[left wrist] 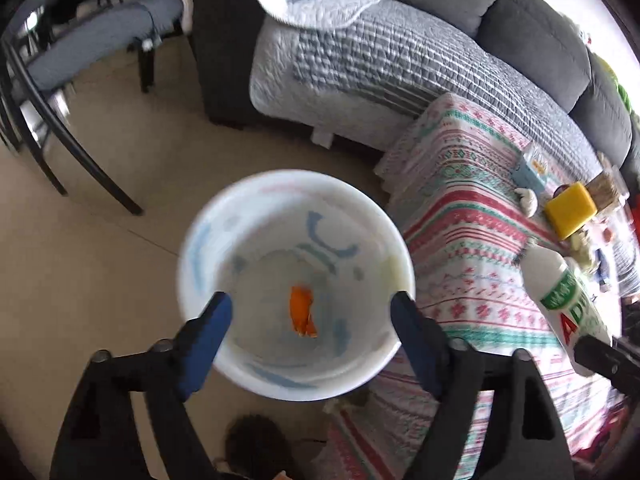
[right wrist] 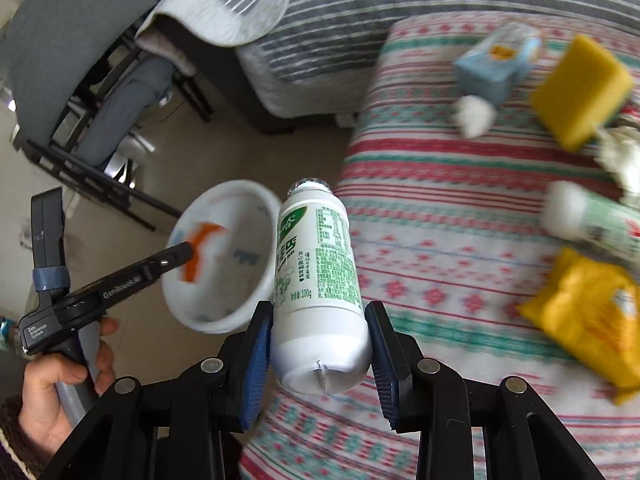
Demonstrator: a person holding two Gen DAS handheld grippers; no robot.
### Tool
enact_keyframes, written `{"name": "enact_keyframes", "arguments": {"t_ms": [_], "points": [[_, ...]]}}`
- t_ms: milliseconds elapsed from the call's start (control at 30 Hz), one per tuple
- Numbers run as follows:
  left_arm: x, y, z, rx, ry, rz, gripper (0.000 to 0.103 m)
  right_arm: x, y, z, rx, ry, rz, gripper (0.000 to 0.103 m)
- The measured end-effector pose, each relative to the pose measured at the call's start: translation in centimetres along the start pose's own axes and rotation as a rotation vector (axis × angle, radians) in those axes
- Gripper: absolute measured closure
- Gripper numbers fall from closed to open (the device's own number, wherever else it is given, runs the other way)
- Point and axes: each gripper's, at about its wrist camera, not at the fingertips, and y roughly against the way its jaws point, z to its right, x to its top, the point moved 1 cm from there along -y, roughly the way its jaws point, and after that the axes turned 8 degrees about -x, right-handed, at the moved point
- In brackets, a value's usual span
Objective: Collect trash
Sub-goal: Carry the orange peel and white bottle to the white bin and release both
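The small white plastic bottle with green printing (right wrist: 320,280) is clamped between the blue pads of the right gripper (right wrist: 320,344), held low on its body near the base, neck pointing away, above the edge of the table with the red and green patterned cloth (right wrist: 440,240). Just beside it the round white bin with pale blue markings (left wrist: 296,284) is seen on the beige floor, and the left gripper (left wrist: 310,312) hangs over its mouth with jaws wide apart and nothing between them; an orange scrap (left wrist: 303,312) lies in the bin's bottom. The bottle is judged light and probably empty, stiff enough to take the squeeze but smooth-walled, so a slip is possible if it is tilted fast; the straight lower body is the sound place to hold it, as now. More is left on the cloth: a yellow sponge block (right wrist: 580,92), a yellow crinkled wrapper (right wrist: 588,316), a pale blue carton (right wrist: 496,64) and a second white bottle (right wrist: 592,220), all blurred.
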Motion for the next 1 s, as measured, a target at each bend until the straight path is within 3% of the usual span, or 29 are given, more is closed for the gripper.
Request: {"name": "enact_keyframes", "arguments": {"t_ms": [100, 333, 567, 767, 800, 833, 867, 1000], "points": [[-0.6, 0.7, -0.8, 0.054, -0.023, 0.008, 0.008, 0.2, -1.6, -1.5, 0.009, 0.018, -0.019, 0.062], [-2.1, 2.0, -4.7, 0.149, -0.051, 0.005, 0.008, 0.2, -5.8, -4.6, 0.037, 0.045, -0.075, 0.062], [-3.3, 3.1, -7.5, 0.154, -0.012, 0.001, 0.008, 0.7, -8.3, -6.3, 0.048, 0.055, -0.104, 0.062], [-3.4, 3.4, -7.9, 0.150, 0.004, 0.003, 0.008, 1.3, -9.2, -7.2, 0.091, 0.069, -0.068, 0.061], [-3.5, 3.5, -7.9, 0.144, 0.014, 0.003, 0.008, 1.4, -9.2, -7.3, 0.117, 0.078, -0.048, 0.055], [-3.4, 3.5, -7.7, 0.135, 0.020, 0.003, 0.008, 1.6, -9.2, -7.4, 0.115, 0.084, -0.040, 0.038], [-3.5, 3.7, -7.5, 0.124, 0.023, 0.003, 0.008, 1.8, -8.8, -7.4, 0.096, 0.096, -0.020, 0.033], [-3.5, 4.1, -6.3, 0.113, 0.003, 0.012, 0.008, 2.1, -6.3, -7.0, 0.051, 0.124, 0.033, 0.030]]}}
